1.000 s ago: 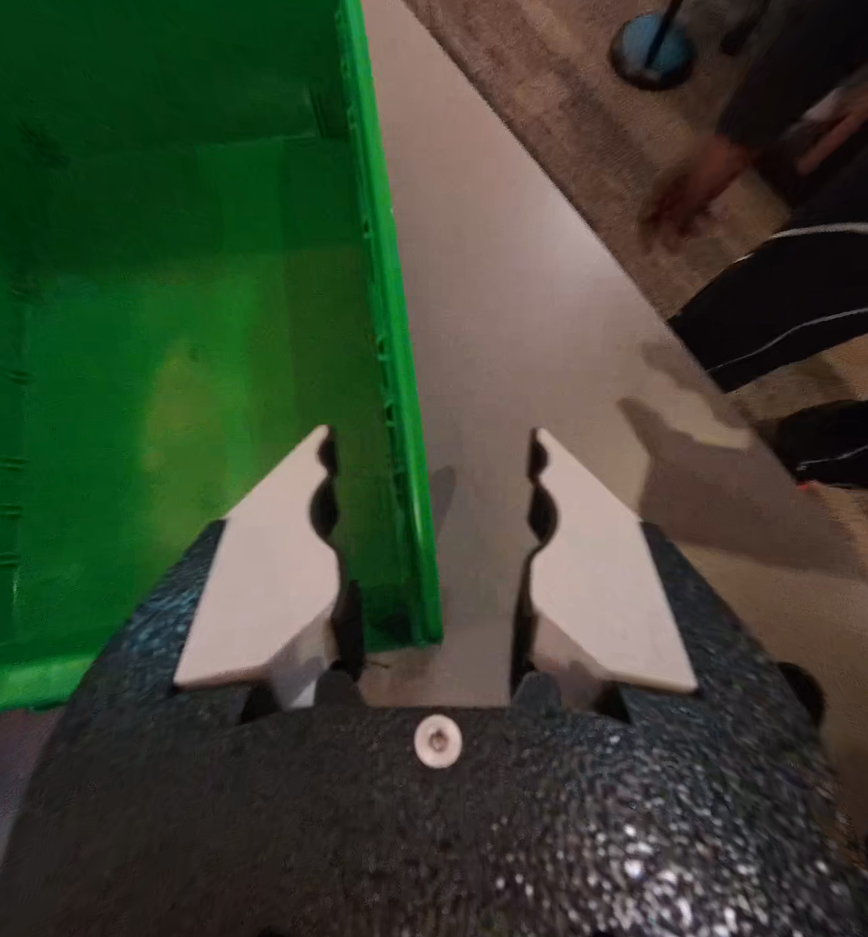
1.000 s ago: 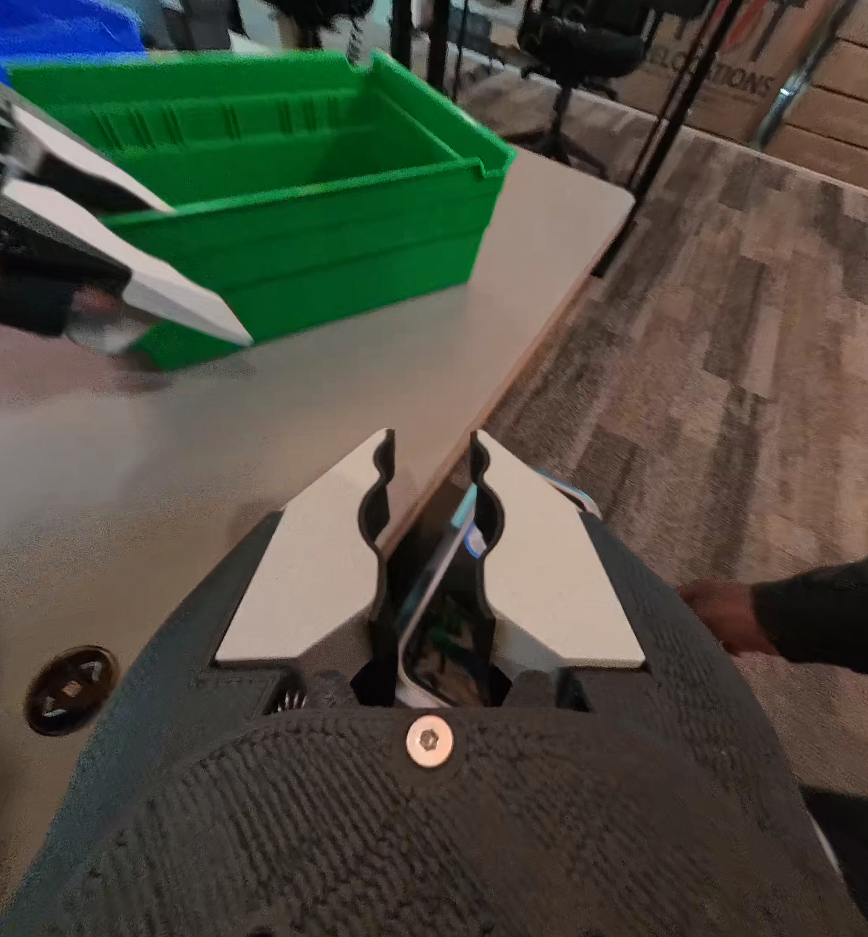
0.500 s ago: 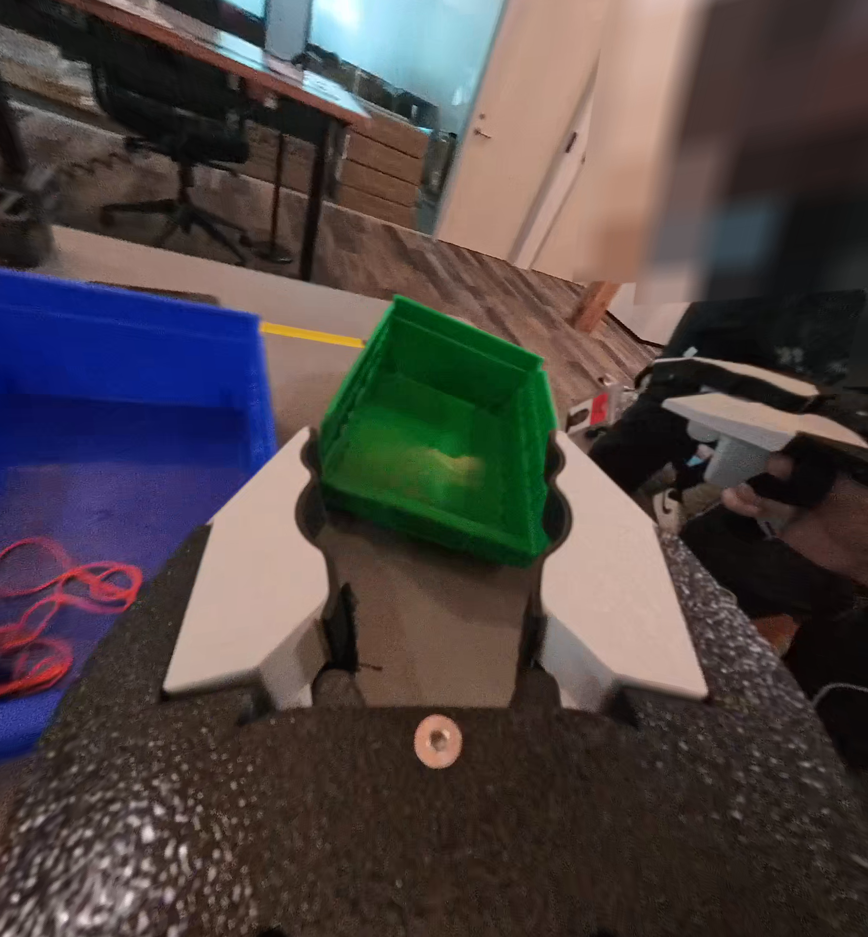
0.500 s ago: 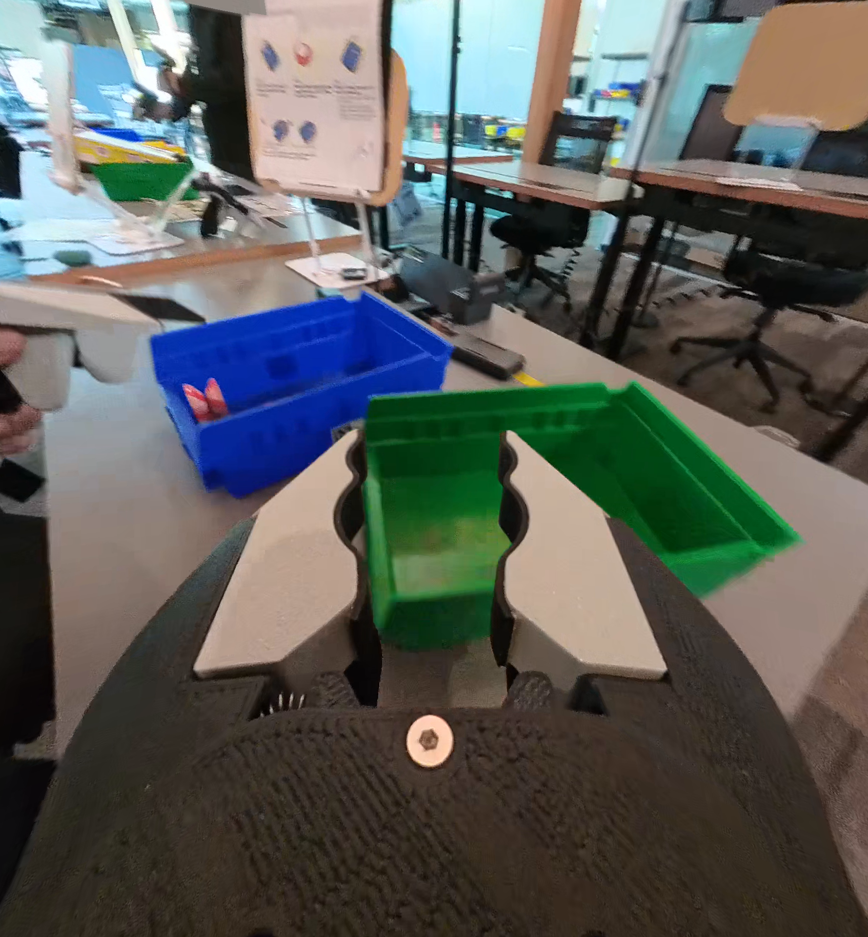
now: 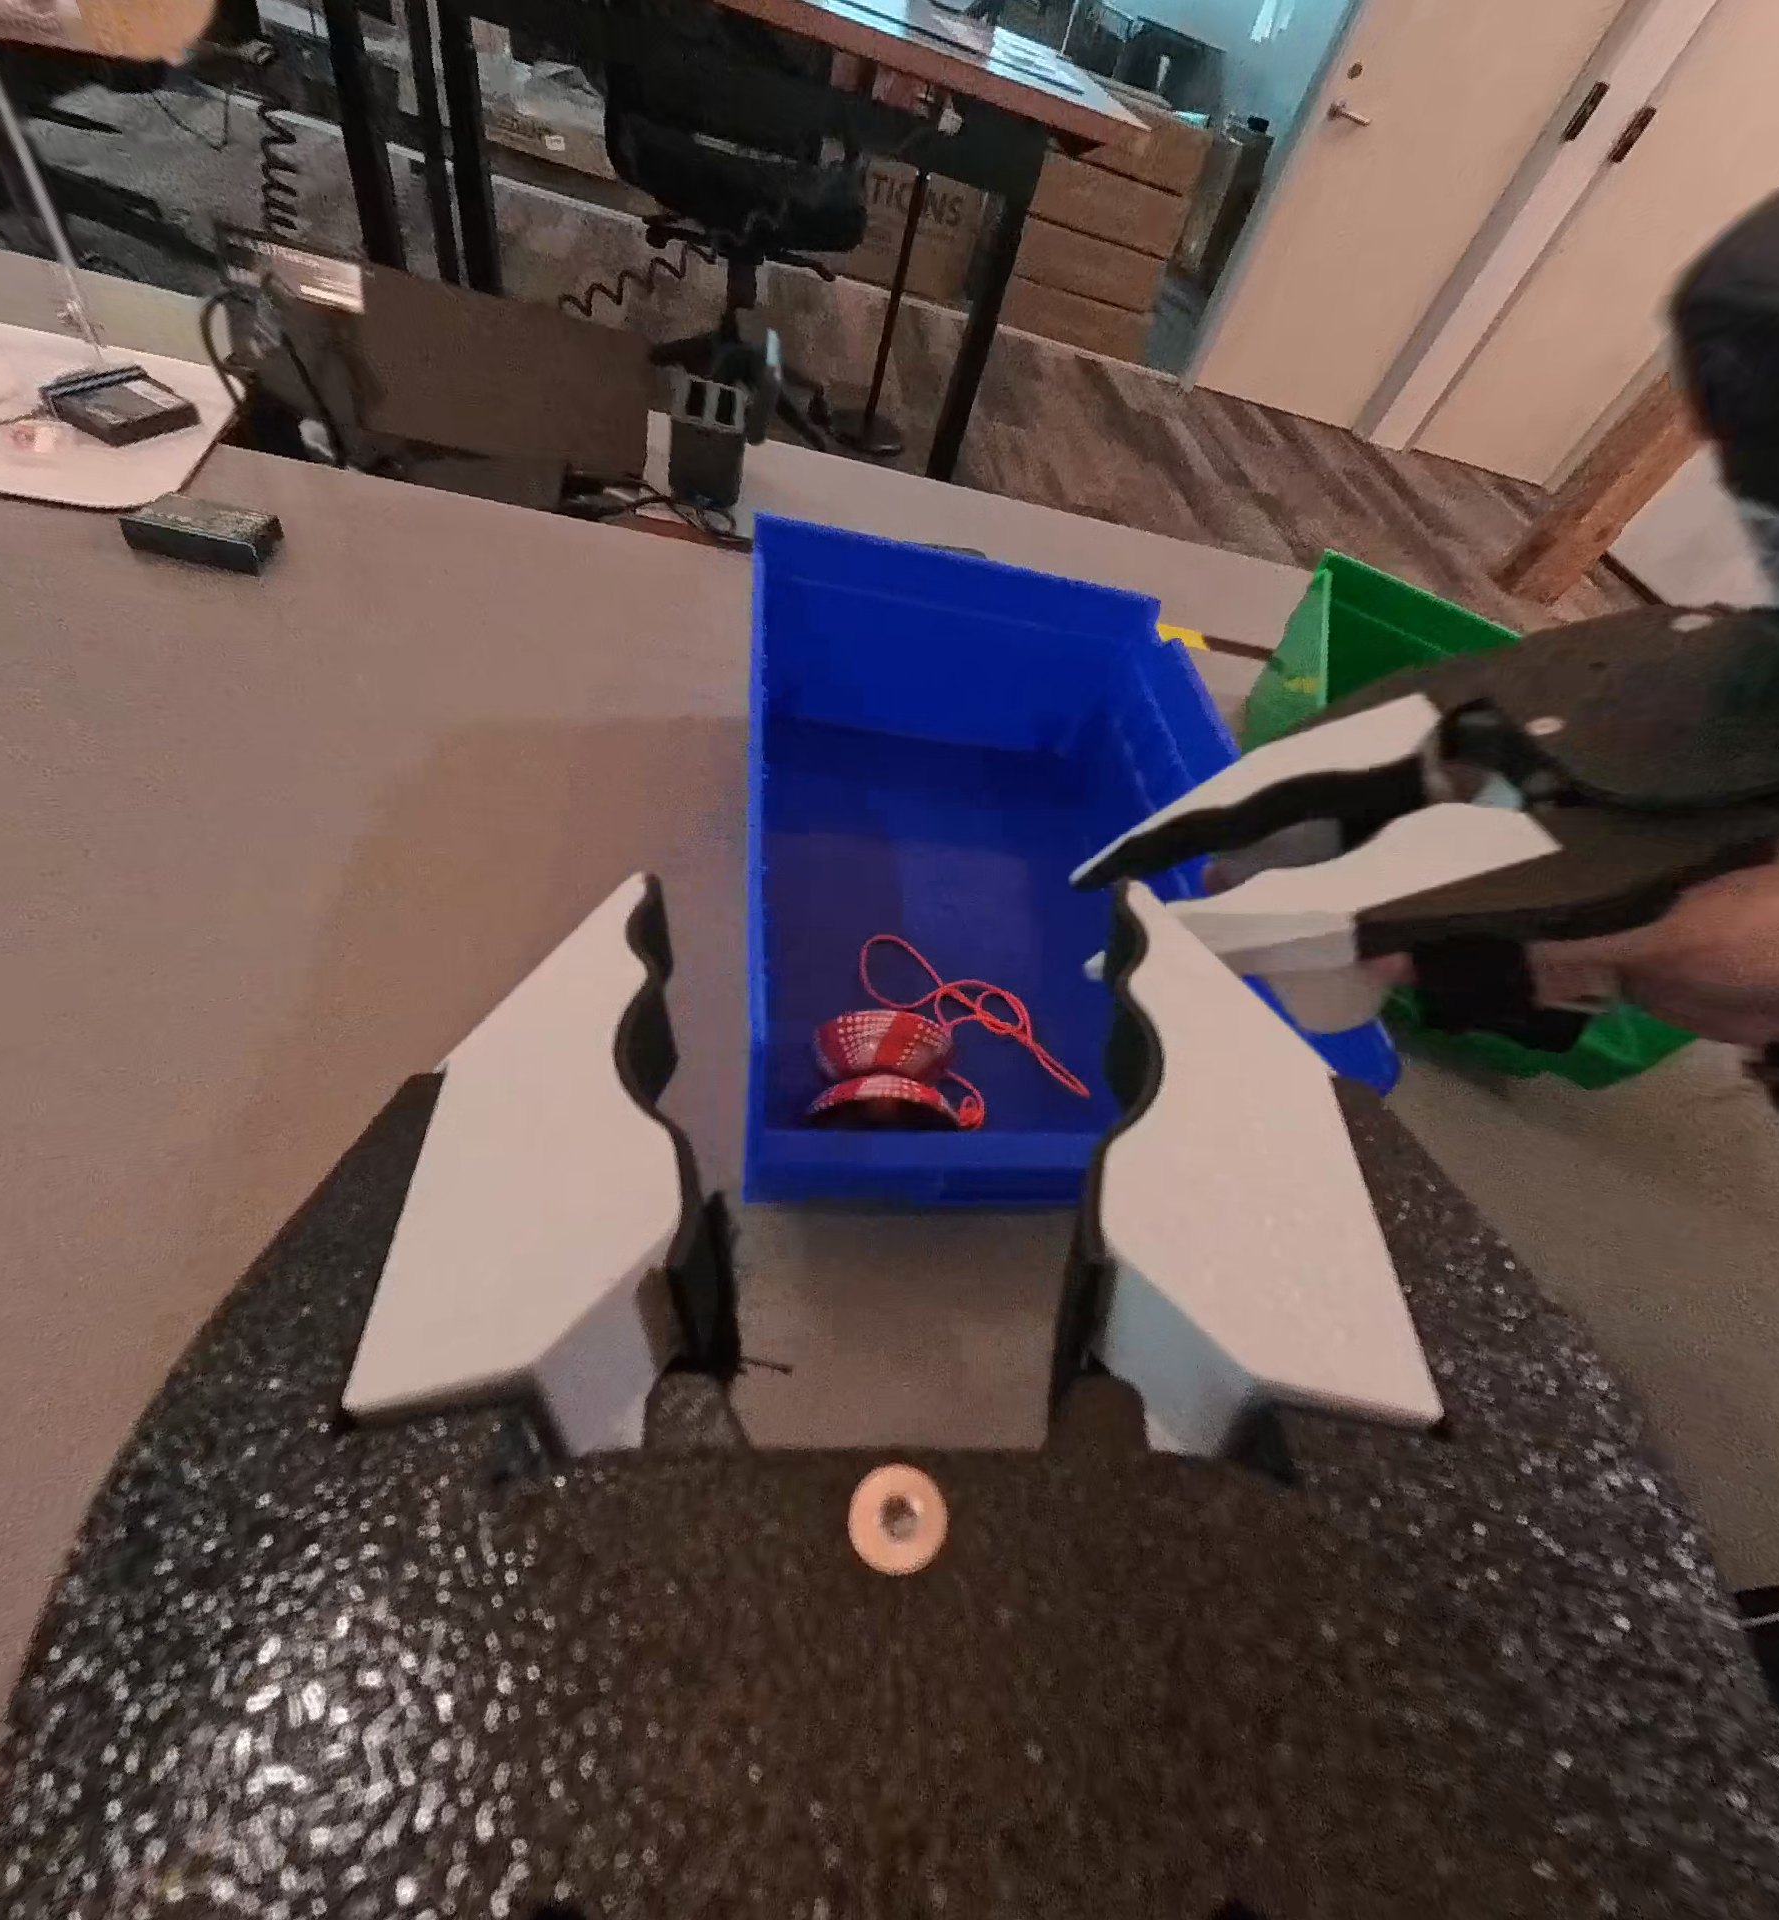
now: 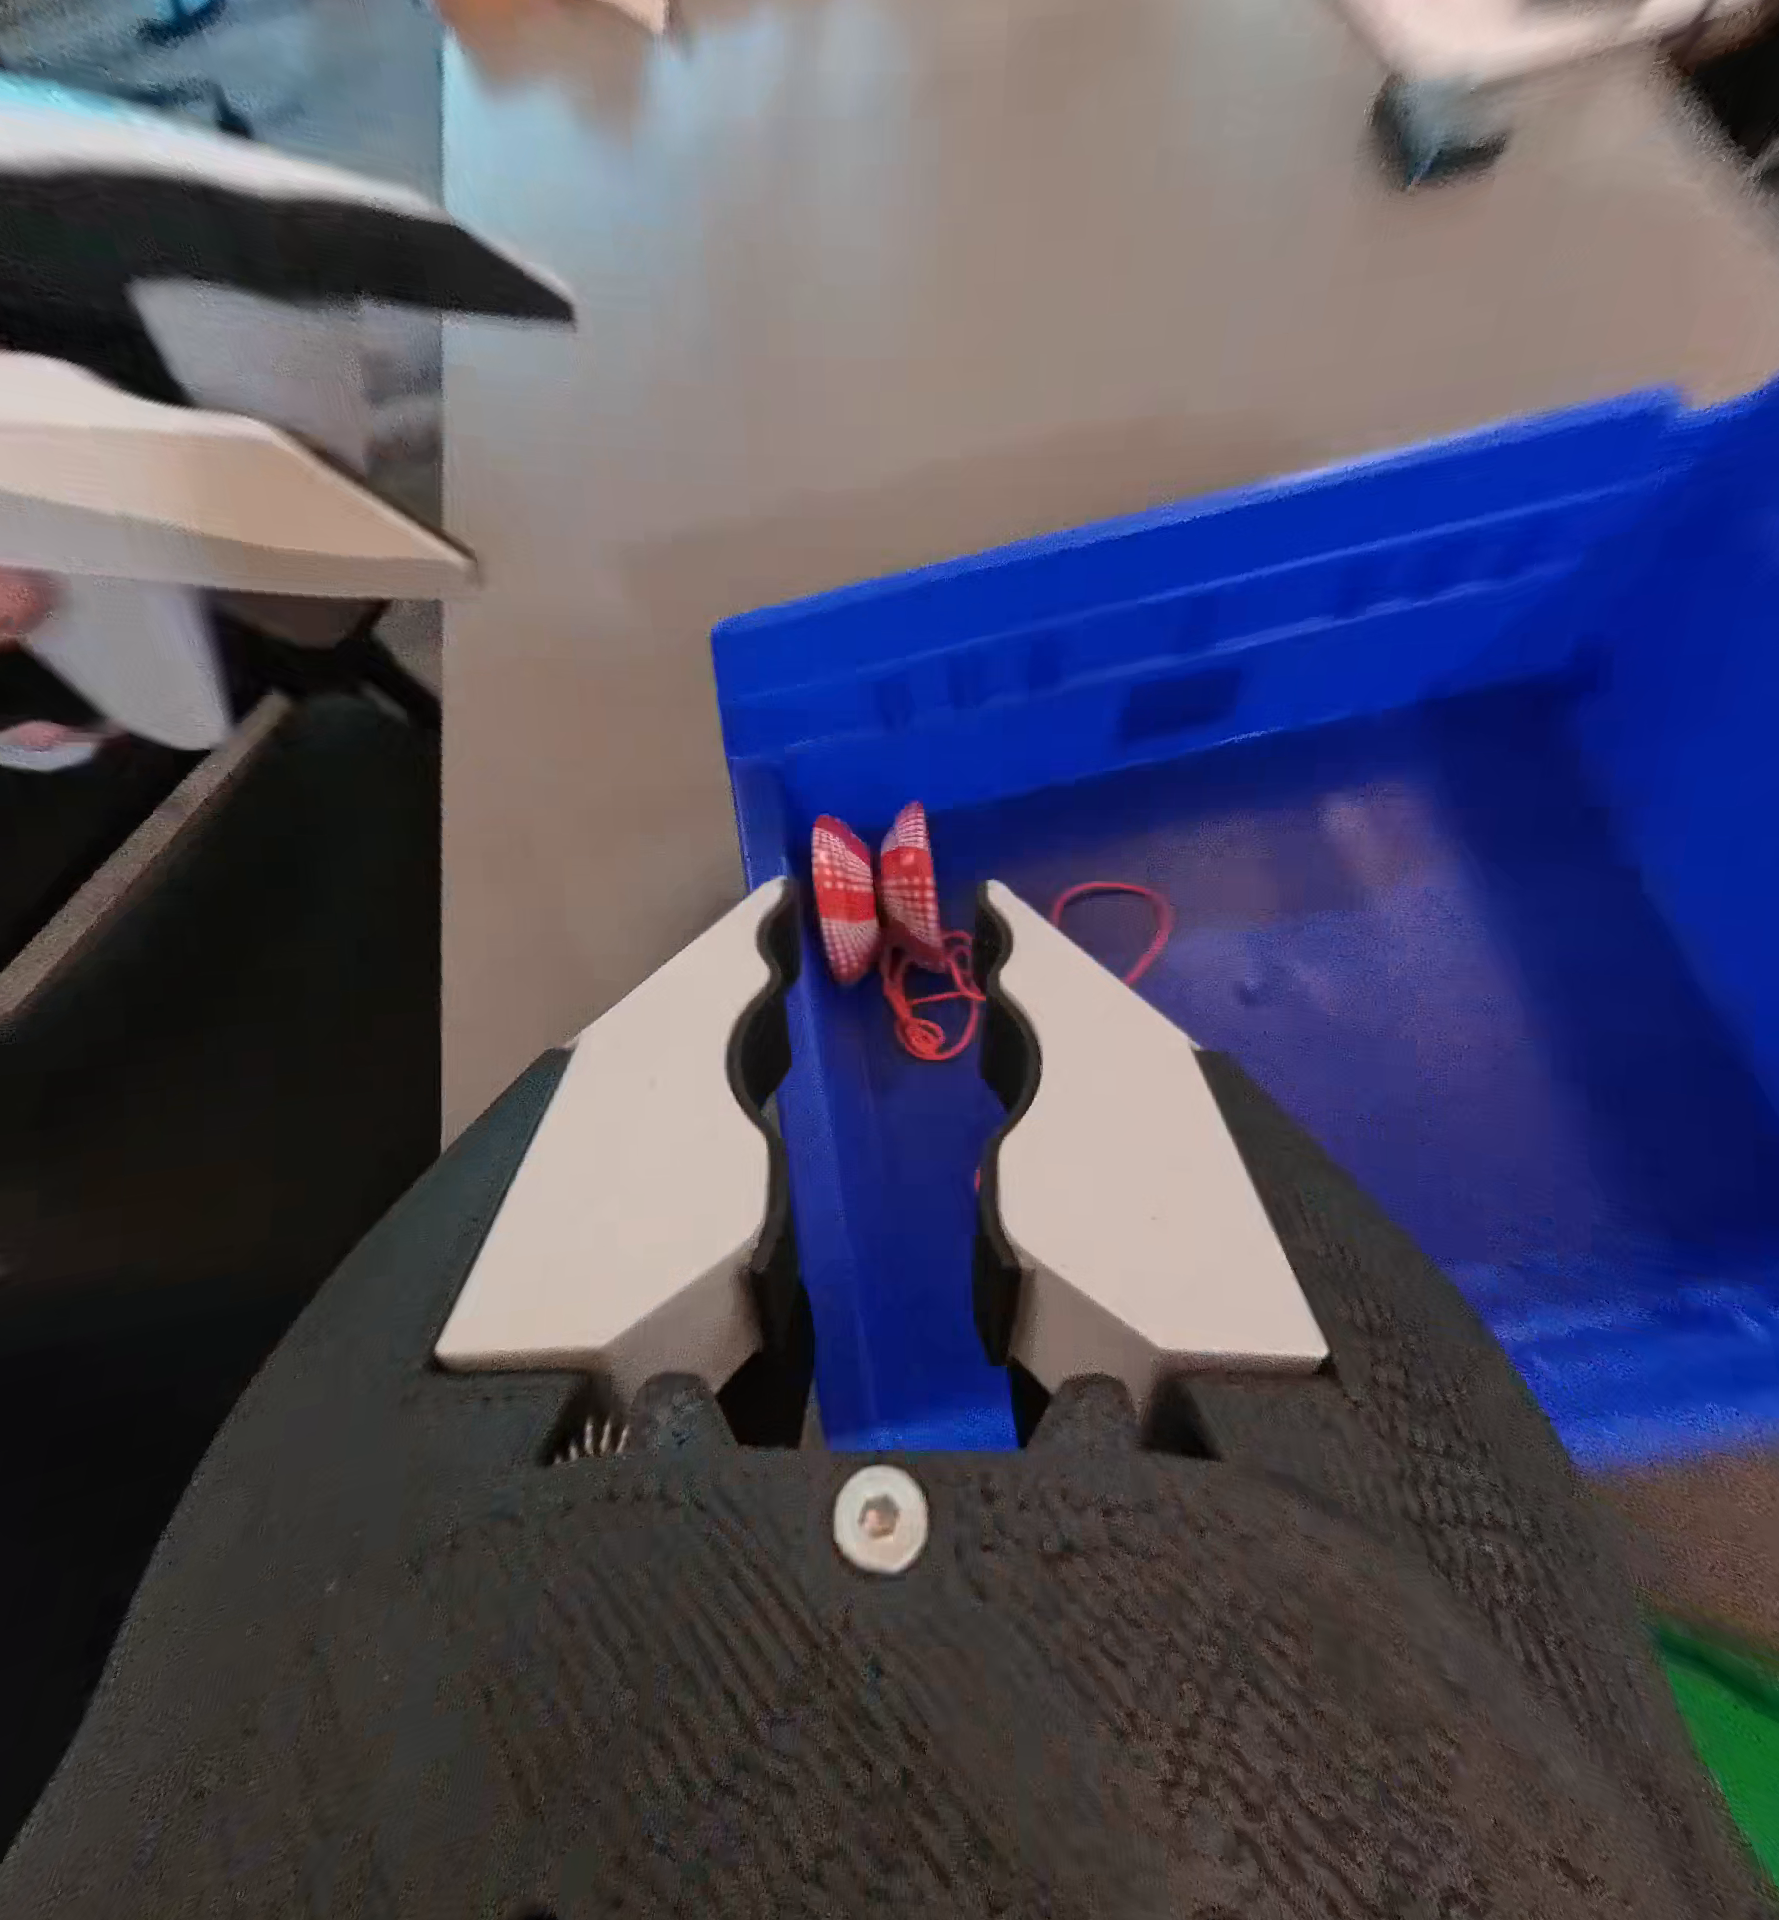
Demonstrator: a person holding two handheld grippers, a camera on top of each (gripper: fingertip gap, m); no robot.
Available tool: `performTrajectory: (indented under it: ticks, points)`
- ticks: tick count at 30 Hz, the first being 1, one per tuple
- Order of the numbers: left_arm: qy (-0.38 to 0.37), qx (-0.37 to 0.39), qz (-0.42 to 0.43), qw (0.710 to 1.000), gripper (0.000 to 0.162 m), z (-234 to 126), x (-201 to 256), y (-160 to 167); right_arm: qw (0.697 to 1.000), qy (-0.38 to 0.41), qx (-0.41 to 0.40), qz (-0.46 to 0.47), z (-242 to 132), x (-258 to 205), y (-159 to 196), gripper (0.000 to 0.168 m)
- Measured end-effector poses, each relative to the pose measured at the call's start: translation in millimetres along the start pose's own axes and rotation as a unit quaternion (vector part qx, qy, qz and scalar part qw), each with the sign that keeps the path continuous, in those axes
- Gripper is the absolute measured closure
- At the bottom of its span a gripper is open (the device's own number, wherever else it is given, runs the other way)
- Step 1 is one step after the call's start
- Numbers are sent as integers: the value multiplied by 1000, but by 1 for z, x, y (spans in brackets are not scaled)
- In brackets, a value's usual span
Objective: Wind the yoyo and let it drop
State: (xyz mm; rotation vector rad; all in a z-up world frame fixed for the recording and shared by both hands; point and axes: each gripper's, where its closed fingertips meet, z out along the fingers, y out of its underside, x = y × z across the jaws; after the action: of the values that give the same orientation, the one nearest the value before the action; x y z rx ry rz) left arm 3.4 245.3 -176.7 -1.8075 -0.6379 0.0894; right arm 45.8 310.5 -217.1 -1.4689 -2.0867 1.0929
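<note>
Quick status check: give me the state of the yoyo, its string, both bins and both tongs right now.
yoyo: unwound, lying in the blue bin
string: loose, tangled beside it
blue bin: upright, holds only the yoyo
green bin: behind the blue bin, contents hidden
left tongs: open, empty
right tongs: open, empty

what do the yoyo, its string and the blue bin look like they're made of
Yoyo: hard shell, probably plastic or painted metal, glossy red with a white dot pattern; which one I cannot tell. String: thin red cord, likely cotton or similar fibre, lying in loose limp loops. Blue bin: moulded plastic, judging by its uniform colour, ribbed walls and slight sheen.
</note>
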Motion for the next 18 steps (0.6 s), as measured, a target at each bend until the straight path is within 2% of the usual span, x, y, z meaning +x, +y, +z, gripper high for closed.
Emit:
performTrajectory:
  ticks: [3, 7, 9, 10, 14, 18]
  points:
    - [18, -8, 1, 1000, 80, -2, -12, 1, 995, -34, -87, 27, 47, 0, 14, 137]
    - [45, -27, 10, 999, 80, -4, -17, 7, 983, -60, -164, 63, 79, 4, 38, 138]
    - [59, -31, 10, 998, 81, -4, -17, 9, 980, -63, -174, 70, 85, 7, 43, 145]
    - [66, -31, 7, 997, 81, -4, -18, 10, 979, -74, -176, 76, 85, 5, 42, 158]
    - [102, -26, 7, 994, 79, 2, -9, 6, 988, -58, -121, 78, 67, 14, 24, 167]
    - [174, -18, 25, 984, 68, 14, 26, -4, 989, -54, 20, 134, 7, 17, -18, 167]
